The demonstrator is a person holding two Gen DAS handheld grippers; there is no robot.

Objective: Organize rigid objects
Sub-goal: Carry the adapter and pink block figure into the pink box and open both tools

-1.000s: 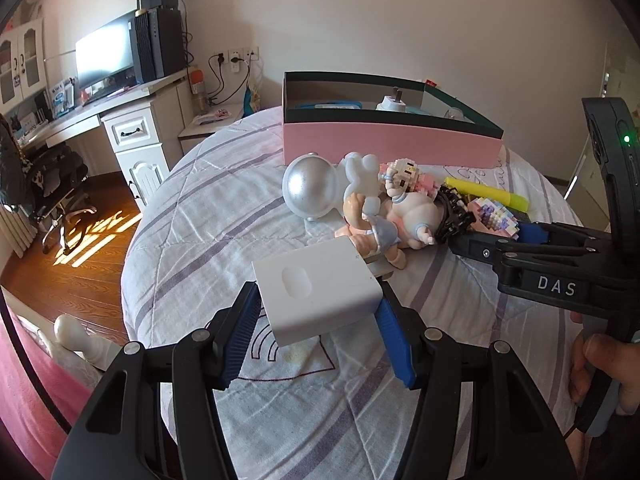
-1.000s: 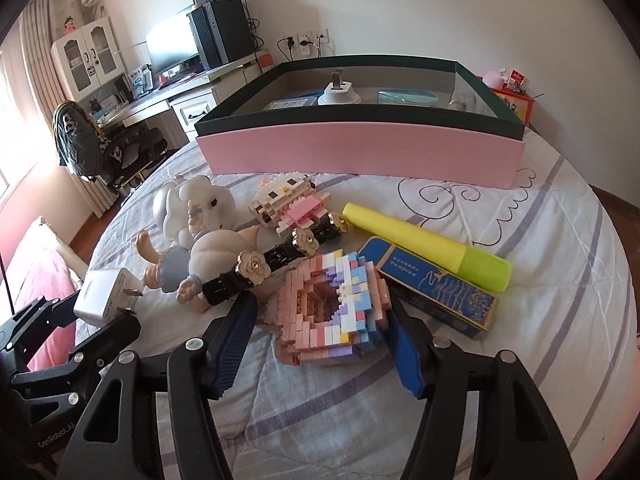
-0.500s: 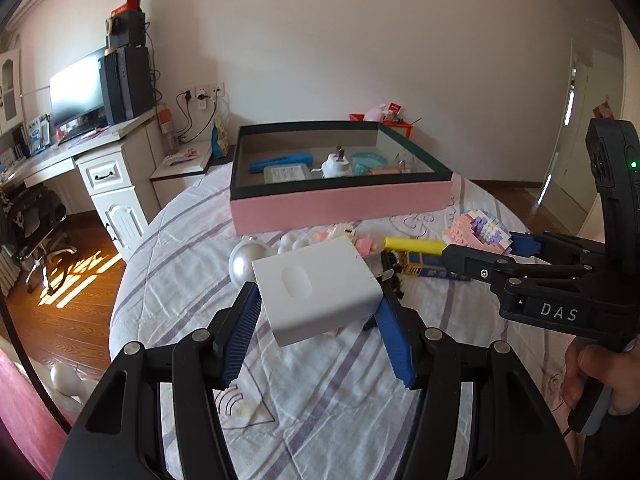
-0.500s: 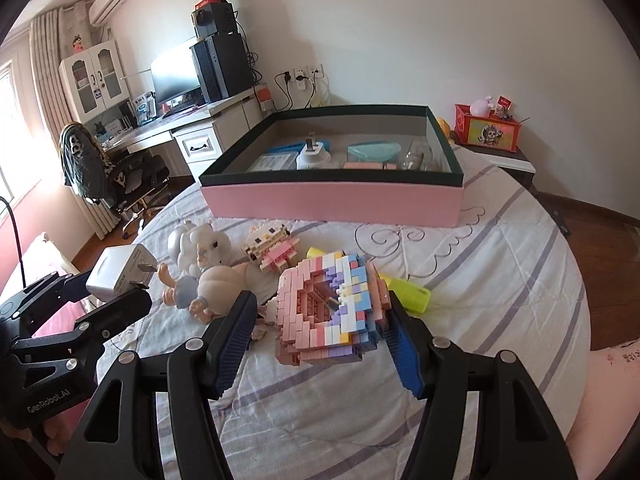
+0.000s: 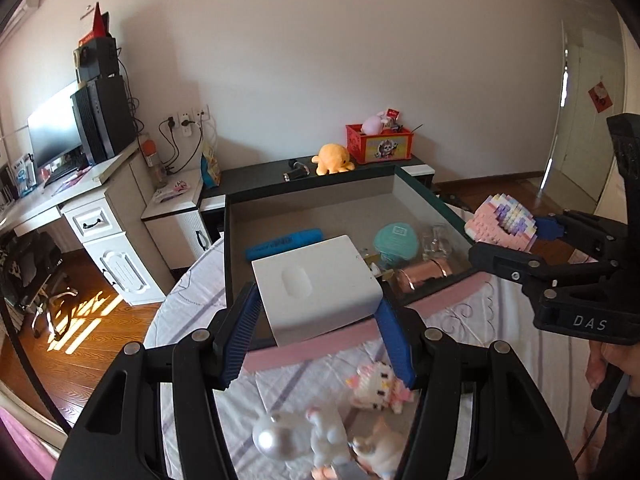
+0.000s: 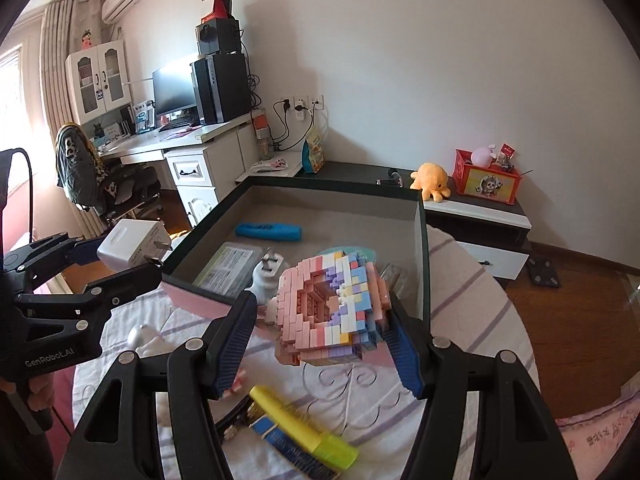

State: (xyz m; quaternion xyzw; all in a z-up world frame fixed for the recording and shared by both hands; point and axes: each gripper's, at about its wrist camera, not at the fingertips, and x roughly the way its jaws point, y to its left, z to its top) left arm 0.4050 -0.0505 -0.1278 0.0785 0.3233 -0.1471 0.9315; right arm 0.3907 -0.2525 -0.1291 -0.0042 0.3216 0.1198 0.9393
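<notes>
left wrist view: the left gripper point(image 5: 316, 332) has its jaws clamped on a white charger point(image 5: 316, 284), held in the air over the near wall of the pink box point(image 5: 304, 350). inside the box lie a blue marker point(image 5: 284, 243), a teal round case point(image 5: 396, 240) and a copper roll point(image 5: 424, 274). the right gripper point(image 5: 516, 236) at the right edge carries a pastel brick model point(image 5: 502, 220) above the box's right side. toy figures point(image 5: 320, 436) lie blurred on the striped table point(image 5: 296, 384) below.

right wrist view: the right gripper's jaws grip the brick model, hanging over the box's near right corner. a yellow highlighter point(image 6: 304, 428) lies on the table beneath. the left gripper holds the charger just outside the box's left rim.
</notes>
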